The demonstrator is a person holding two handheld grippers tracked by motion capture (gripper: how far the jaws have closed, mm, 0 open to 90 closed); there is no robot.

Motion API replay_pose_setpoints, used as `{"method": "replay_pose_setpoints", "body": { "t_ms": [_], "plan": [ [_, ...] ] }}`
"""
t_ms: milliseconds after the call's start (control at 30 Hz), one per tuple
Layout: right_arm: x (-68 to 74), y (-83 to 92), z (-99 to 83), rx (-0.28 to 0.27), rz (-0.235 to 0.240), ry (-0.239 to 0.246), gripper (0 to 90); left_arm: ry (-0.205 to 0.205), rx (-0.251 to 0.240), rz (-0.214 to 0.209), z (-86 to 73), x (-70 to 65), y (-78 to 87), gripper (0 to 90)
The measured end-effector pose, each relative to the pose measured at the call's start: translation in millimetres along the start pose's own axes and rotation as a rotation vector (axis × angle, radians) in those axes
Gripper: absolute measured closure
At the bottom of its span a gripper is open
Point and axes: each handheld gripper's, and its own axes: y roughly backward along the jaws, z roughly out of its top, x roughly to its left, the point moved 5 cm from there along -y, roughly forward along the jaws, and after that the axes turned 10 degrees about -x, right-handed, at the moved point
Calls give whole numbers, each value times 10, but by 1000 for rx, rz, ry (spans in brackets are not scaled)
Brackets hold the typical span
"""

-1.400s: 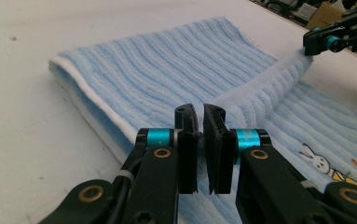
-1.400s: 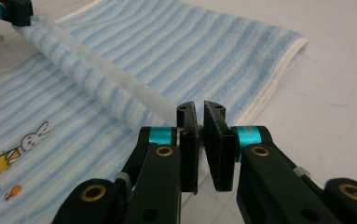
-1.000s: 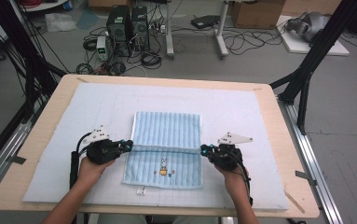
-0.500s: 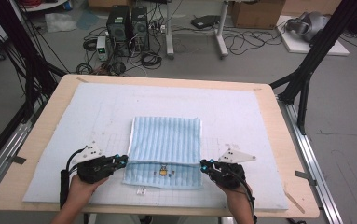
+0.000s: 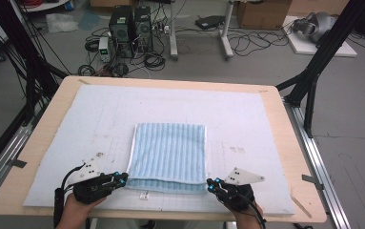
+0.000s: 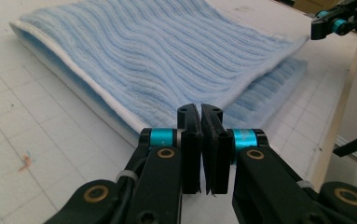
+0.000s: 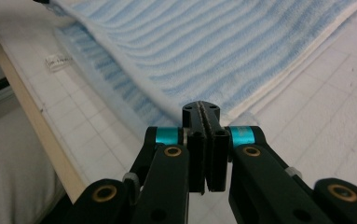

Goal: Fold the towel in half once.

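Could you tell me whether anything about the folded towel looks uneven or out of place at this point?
Slightly. The blue striped towel is folded on the white mat, but the top layer stops short of the near edge, so a strip of the lower layer and a small white tag stick out. Otherwise nothing looks damaged or spilled.

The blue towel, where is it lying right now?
In the high view the towel lies folded on the white mat, near the table's front edge, between the left gripper and the right gripper.
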Motion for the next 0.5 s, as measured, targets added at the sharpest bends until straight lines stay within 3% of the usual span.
{"method": "replay_pose_setpoints", "body": {
  "t_ms": [33, 100, 133, 300, 500],
  "plan": [
    [-6, 5, -23, 6, -2, 0, 872, 14, 6, 6, -19, 3, -5, 825],
    [-30, 9, -49, 10, -14, -16, 801, 53, 4, 28, -27, 39, -16, 622],
    [-49, 12, -47, 1, -15, -28, 790, 64, -3, 31, -17, 56, -15, 587],
    [-65, -47, -15, -6, -32, -32, 673, 62, -33, 63, 39, 108, -21, 571],
    [55, -239, -70, 64, 30, 25, 671, 39, 41, 50, -67, 86, -133, 574]
  ]
}}
